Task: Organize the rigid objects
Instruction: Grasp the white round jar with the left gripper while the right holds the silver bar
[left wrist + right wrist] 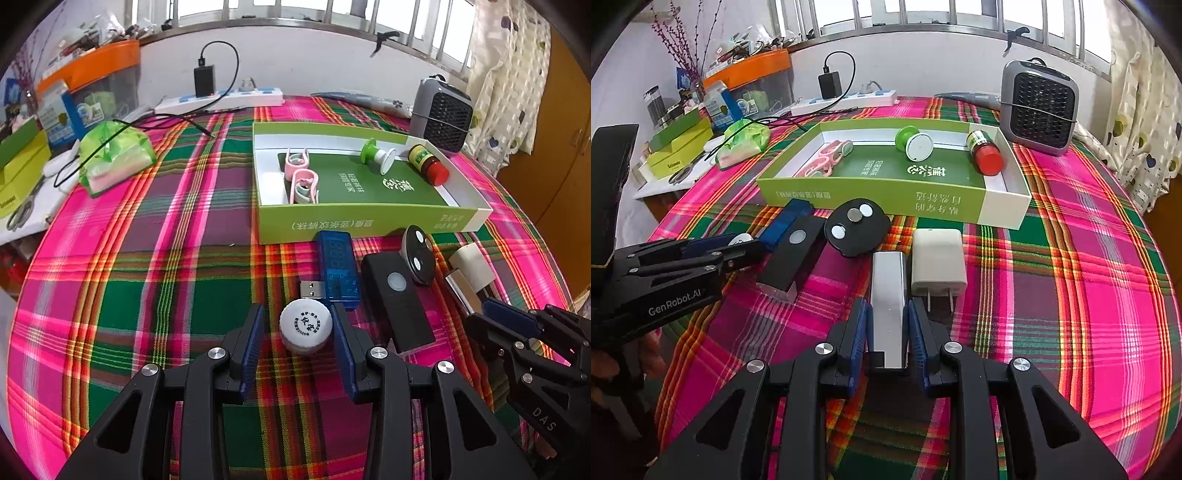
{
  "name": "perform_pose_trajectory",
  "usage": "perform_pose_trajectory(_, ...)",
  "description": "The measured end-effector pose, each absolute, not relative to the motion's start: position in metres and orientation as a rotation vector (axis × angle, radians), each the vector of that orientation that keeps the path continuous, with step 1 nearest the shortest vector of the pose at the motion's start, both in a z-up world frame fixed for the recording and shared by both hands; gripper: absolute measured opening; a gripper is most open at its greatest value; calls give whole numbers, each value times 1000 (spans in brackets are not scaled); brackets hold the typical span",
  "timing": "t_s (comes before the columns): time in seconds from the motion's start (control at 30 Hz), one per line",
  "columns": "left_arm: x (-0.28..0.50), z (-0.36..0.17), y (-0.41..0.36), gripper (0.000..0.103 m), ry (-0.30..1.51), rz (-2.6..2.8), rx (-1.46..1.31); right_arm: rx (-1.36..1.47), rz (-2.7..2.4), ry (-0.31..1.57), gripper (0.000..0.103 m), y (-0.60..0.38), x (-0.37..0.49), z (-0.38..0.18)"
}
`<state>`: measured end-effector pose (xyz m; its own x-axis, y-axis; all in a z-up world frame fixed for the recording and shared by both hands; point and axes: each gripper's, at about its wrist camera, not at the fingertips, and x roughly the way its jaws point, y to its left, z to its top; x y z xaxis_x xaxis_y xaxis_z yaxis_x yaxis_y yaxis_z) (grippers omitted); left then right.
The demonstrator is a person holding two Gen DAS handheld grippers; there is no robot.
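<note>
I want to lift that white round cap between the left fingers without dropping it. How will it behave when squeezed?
The white cap looks like hard plastic, so probably stiff and light. Its smooth round side gives the flat pads little contact; it may squirt out. Lying flat on the plaid cloth, it seems unlikely to roll.

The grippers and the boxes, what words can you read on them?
"GenRobot.AI": on the left gripper, seen from the right wrist.
"DAS": on the right gripper, seen from the left wrist.
Green tray box: white Chinese print on the wall and floor, upside down, too distorted to read.
White bottle cap: a ring of tiny characters, too small.
Yellow-green box: small word, blurred.
</note>
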<state>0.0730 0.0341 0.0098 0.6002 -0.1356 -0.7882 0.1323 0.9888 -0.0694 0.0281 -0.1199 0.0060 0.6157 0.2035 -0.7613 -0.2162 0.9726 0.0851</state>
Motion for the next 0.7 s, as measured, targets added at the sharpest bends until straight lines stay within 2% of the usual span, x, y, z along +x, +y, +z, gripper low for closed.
perform_pose_trajectory(0.17, 73, 10, 34, 35, 913, -154, -10, -18, 243, 874, 25, -119, 28, 6)
perform_pose_trajectory(0.27, 72, 11, 34, 27, 908, -155, -13, -18, 243, 874, 25, -120, 28, 6)
perform_pose_trajectory(0.7, 69, 13, 33, 27, 894, -158, -2, -18, 245, 872, 25, -120, 27, 6)
